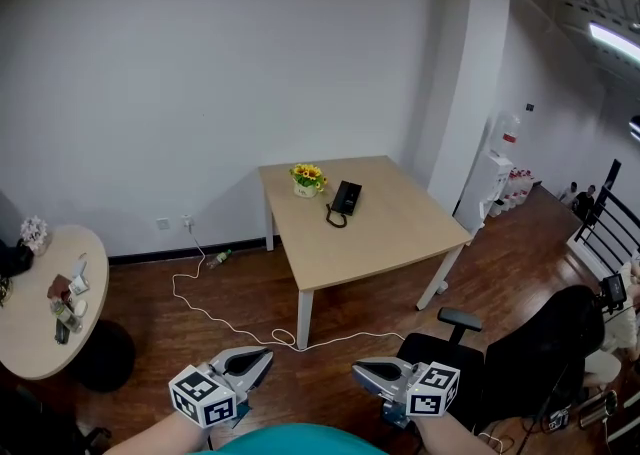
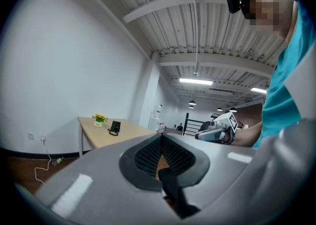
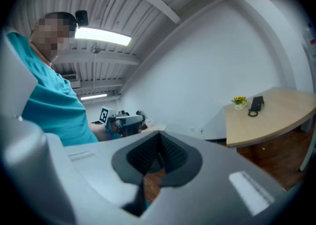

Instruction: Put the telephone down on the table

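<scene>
A black telephone (image 1: 346,198) with its coiled cord lies on the square wooden table (image 1: 390,233), beside a small pot of yellow flowers (image 1: 307,179). It also shows small in the left gripper view as the telephone (image 2: 115,126) and in the right gripper view as the telephone (image 3: 256,104). Both grippers are held low and close to the person, far from the table. My left gripper (image 1: 262,356) is shut and holds nothing. My right gripper (image 1: 360,369) is shut too, also with nothing in it. Their tips point toward each other.
A round table (image 1: 40,313) with small items stands at the left. A white cable (image 1: 230,323) trails over the wooden floor in front of the square table. A black office chair (image 1: 530,353) is at the right, and a water dispenser (image 1: 497,178) stands beyond the table.
</scene>
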{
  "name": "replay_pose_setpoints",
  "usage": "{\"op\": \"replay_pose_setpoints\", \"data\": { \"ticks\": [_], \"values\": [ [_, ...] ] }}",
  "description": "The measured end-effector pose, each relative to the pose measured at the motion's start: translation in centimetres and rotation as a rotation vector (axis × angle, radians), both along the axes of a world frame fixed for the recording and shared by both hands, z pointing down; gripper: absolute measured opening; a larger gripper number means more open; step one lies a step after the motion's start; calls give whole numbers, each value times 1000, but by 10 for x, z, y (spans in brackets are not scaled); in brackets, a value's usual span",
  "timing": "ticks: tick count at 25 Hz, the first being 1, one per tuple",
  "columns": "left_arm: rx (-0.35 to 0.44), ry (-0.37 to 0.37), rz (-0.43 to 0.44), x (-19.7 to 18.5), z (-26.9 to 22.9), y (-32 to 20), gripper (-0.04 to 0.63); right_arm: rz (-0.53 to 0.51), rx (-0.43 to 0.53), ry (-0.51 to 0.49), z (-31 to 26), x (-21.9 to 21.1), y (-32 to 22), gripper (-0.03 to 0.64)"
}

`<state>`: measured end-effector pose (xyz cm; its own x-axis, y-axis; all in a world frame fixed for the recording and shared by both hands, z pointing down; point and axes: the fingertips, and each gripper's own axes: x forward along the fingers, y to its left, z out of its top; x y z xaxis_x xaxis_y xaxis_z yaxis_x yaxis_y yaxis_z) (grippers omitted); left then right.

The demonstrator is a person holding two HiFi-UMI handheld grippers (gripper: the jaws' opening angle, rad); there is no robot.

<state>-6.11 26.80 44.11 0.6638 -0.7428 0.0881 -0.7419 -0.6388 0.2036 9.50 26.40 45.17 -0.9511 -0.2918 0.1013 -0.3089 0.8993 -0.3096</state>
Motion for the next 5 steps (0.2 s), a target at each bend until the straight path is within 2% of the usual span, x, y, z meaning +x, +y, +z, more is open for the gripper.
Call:
{"op": "replay_pose_setpoints", "data": {
  "ticks": [5],
  "values": [
    [1,13,-2,2,-2,0,3,1,2,2,0,2,-1,0]
  ]
}}
